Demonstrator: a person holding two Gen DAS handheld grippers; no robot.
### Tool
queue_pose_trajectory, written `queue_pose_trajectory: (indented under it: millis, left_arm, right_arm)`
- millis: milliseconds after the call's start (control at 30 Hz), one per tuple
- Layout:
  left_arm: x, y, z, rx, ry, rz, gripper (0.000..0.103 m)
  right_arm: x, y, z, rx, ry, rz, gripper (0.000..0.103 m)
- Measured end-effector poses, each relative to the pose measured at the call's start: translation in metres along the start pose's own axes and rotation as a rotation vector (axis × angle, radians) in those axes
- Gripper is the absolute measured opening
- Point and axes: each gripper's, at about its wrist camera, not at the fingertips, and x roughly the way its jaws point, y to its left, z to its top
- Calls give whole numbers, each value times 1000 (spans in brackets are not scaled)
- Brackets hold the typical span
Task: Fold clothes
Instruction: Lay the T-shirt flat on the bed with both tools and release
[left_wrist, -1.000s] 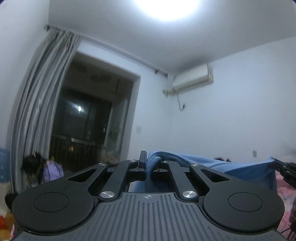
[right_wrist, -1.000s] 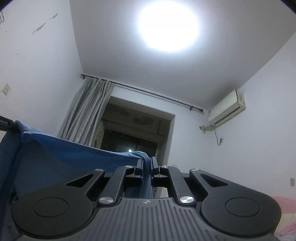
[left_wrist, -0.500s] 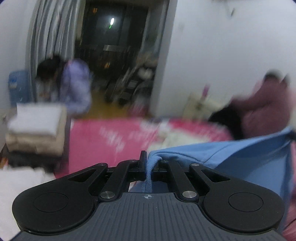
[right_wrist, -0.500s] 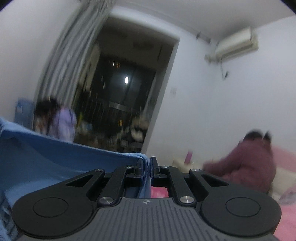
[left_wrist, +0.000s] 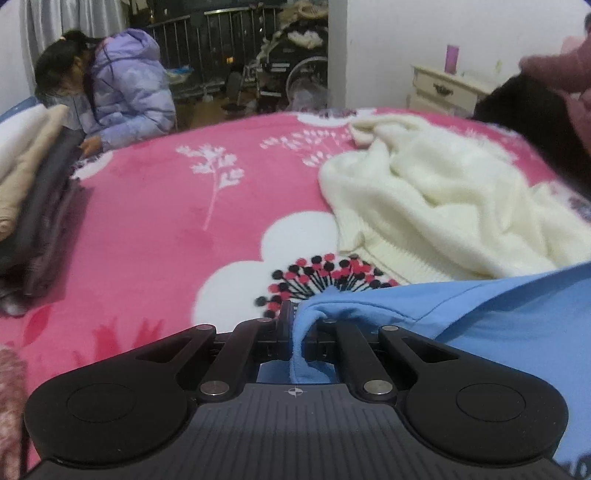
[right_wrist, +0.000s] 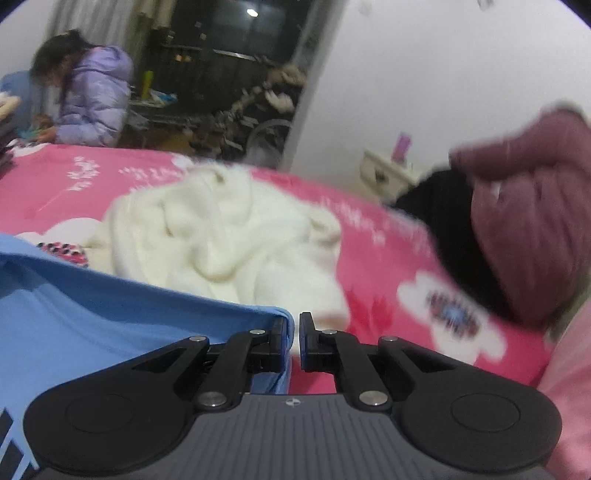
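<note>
**A:** So, the bed (left_wrist: 155, 221) filled most of both views, under its pink blanket with white flowers. Your blue garment (left_wrist: 517, 325) hung above its near side, stretched between your two tools. Beyond it a cream knit (left_wrist: 443, 195) lay crumpled, and a stack of folded clothes (left_wrist: 26, 192) sat at the far left edge.

**B:** And the jaws?

**A:** Your left gripper (left_wrist: 300, 323) was clenched on a bunched fold of the blue garment, with cloth trailing down between the jaws. At your right gripper (right_wrist: 295, 332) the blue hem (right_wrist: 284, 321) sat against the left-hand finger, with a narrow gap beside it showing pink. I could not tell whether that side was truly pinching or only carrying the edge.

**B:** How would you have judged the cloth?

**A:** Light, soft and limp, probably a thin jersey. It sagged between your grips and would have slid out of a shallow bite. I would have held it by the seamed edge or the corners, where it is doubled, rather than the middle of the panel.

**B:** Any writing?

**A:** None legible. There were white stripes (right_wrist: 11, 443) on the blue at the lower left of the right view, and a small crosshair mark (left_wrist: 294, 392) on each tool body.
</note>
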Motion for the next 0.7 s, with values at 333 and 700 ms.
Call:
queue_pose_trajectory:
  millis: [333,700]
  left_arm:
    - [49,0,-1,-33,121,-71,7]
    - [70,82,8,-679,299,-469,42]
  right_arm:
    - [69,-19,-24,64,227,125,60]
    - [50,-91,-35,402,311,266,102]
